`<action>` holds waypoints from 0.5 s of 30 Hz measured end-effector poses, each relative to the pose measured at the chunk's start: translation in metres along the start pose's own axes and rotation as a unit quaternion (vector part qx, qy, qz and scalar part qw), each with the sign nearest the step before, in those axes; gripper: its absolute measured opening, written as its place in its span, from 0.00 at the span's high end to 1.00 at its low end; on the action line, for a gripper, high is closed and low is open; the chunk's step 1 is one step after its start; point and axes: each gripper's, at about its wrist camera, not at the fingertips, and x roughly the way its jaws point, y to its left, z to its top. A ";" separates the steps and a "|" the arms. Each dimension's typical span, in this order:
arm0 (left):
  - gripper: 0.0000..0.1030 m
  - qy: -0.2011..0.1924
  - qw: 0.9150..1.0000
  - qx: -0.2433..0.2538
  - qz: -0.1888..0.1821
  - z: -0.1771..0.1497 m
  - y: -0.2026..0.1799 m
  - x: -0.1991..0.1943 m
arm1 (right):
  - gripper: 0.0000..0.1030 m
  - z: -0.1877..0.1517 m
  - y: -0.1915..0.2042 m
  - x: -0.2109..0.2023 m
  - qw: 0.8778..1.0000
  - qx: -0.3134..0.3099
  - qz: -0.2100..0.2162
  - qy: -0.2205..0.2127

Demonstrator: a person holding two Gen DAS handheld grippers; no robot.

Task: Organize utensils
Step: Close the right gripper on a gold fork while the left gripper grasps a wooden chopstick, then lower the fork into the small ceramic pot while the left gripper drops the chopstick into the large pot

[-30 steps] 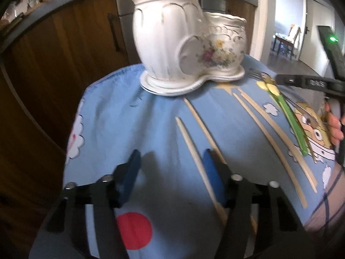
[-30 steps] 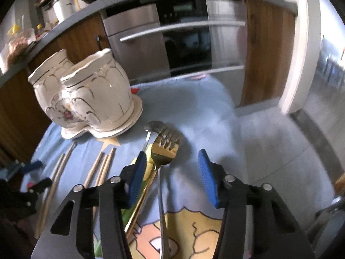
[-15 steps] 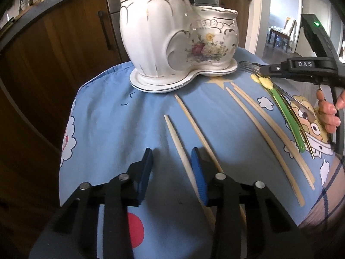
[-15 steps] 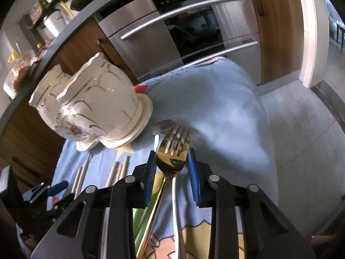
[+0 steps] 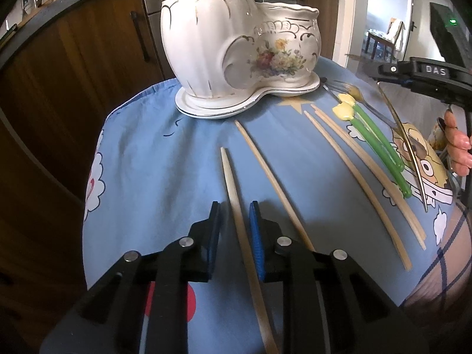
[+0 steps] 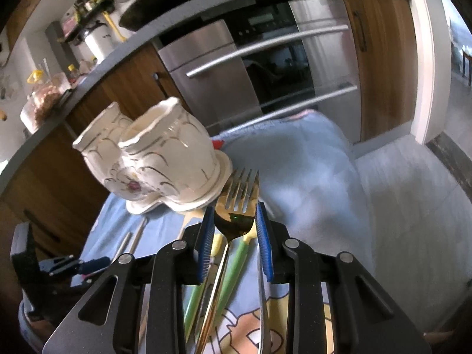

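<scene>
Right gripper (image 6: pixel 234 221) is clamped on the gold fork (image 6: pixel 236 203), lifted off the blue cloth (image 5: pixel 165 159), tines pointing toward the white ceramic holder (image 6: pixel 165 165) at the cloth's far edge. Left gripper (image 5: pixel 234 221) stands narrowly parted astride a pale chopstick (image 5: pixel 233 183), pads not visibly touching it. That chopstick's long axis runs straight ahead toward the holder (image 5: pixel 236 44). Judgement: the right gripper is nearer delivery.

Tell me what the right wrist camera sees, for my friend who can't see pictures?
The right gripper holds a gold fork by its head between blue jaws, lifted over a blue cloth. A white double-cup holder stands just beyond on the left, and green-handled utensils lie on the cloth below.
</scene>
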 end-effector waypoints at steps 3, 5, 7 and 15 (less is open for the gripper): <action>0.92 -0.007 1.000 0.002 0.003 -0.001 -0.001 0.000 | 0.72 0.000 0.010 -0.013 0.999 -0.022 -0.003 -0.025; 0.94 -0.012 1.000 0.001 0.003 -0.002 -0.001 0.000 | 0.72 -0.001 0.019 -0.023 0.998 -0.043 -0.004 -0.045; 0.94 -0.019 1.000 0.000 -0.002 -0.003 0.001 -0.001 | 0.72 -0.004 0.028 -0.034 0.996 -0.065 -0.008 -0.066; 0.94 -0.056 0.998 -0.001 -0.014 -0.001 0.004 -0.017 | 0.72 -0.015 0.056 -0.067 0.983 -0.122 -0.012 -0.138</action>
